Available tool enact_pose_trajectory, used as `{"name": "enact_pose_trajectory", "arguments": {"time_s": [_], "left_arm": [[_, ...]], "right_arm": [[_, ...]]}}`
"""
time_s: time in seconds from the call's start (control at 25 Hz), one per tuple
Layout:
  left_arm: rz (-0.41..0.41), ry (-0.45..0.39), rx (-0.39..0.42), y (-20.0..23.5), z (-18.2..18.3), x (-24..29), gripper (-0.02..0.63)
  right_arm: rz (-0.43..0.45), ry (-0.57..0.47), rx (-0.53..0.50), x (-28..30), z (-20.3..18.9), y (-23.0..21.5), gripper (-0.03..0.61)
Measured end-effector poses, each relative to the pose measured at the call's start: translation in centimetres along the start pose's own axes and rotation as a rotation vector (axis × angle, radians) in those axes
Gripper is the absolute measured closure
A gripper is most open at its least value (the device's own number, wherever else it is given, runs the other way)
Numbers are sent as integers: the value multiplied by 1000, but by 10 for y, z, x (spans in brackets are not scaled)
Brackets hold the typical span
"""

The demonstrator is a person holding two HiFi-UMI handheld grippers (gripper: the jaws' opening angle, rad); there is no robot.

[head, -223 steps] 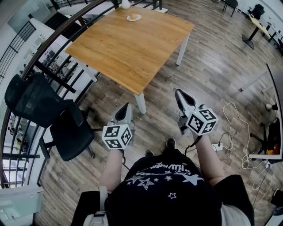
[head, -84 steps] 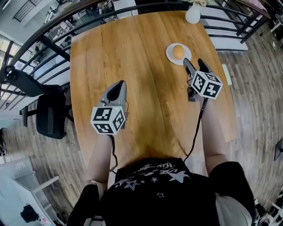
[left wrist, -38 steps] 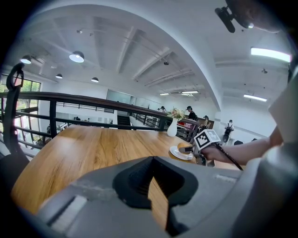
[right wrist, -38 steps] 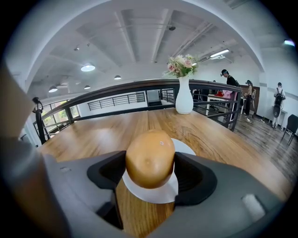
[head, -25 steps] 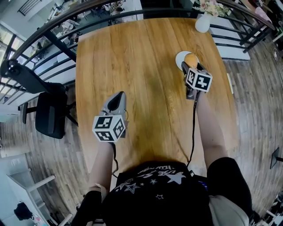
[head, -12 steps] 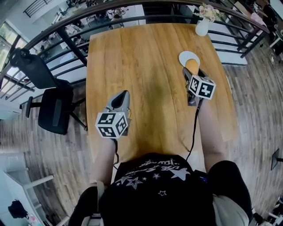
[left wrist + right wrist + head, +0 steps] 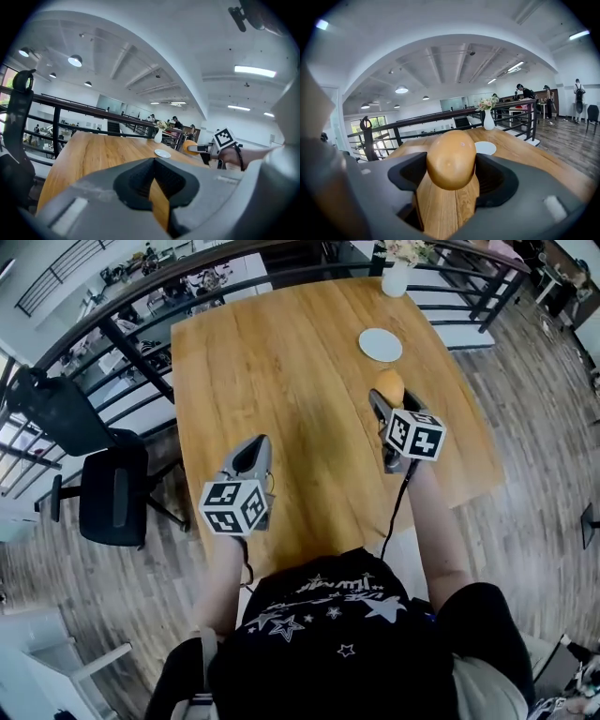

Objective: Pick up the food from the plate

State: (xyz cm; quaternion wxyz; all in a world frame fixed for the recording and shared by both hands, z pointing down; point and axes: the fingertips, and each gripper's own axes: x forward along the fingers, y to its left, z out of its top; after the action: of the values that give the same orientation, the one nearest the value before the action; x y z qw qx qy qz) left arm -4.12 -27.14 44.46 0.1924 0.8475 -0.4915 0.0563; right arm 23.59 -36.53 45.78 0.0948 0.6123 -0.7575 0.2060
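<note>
The wooden counter [image 7: 281,371] fills the middle of your head view, with plank floor [image 7: 534,456] around it. A dark railing [image 7: 122,343] curves along its far and left sides. A black chair [image 7: 112,498] stands on the floor just off the counter's left edge.

Your left gripper [image 7: 253,454] is over the near left part of the counter. In the left gripper view its jaws are brought together at the tips with nothing between them, and only a thin sliver of the wood shows below.

Your right gripper [image 7: 386,401] is over the right half of the counter, pointing towards the far edge. It is closed on the food [image 7: 390,383]. In the right gripper view the smooth, rounded, orange-brown piece sits squeezed between the two dark pads and bulges out above them. It is lifted clear of the wood.

The white plate [image 7: 380,344] lies flat on the counter beyond the food, apart from it, and its surface is bare. Further back, at the far right corner by the railing, a small white vase [image 7: 395,279] stands upright with flowers in it.
</note>
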Motion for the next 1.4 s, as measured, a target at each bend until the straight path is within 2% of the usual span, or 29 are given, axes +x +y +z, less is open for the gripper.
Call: {"name": "enact_pose_trajectory", "arguments": {"time_s": [0.44, 0.64, 0.96, 1.4], "left_arm": [[-223, 75, 74, -27, -36, -30, 612], [-284, 83, 85, -45, -43, -40, 612], [-301, 80, 75, -56, -56, -61, 612], [-317, 99, 73, -74, -86, -162, 612]], "right_arm": [[-122, -63, 110, -109, -73, 30, 252], [-127, -88, 112, -144, -81, 40, 252], [-70, -115, 131, -171, -92, 73, 252], [-33, -106, 155, -257, -149, 141, 252]]}}
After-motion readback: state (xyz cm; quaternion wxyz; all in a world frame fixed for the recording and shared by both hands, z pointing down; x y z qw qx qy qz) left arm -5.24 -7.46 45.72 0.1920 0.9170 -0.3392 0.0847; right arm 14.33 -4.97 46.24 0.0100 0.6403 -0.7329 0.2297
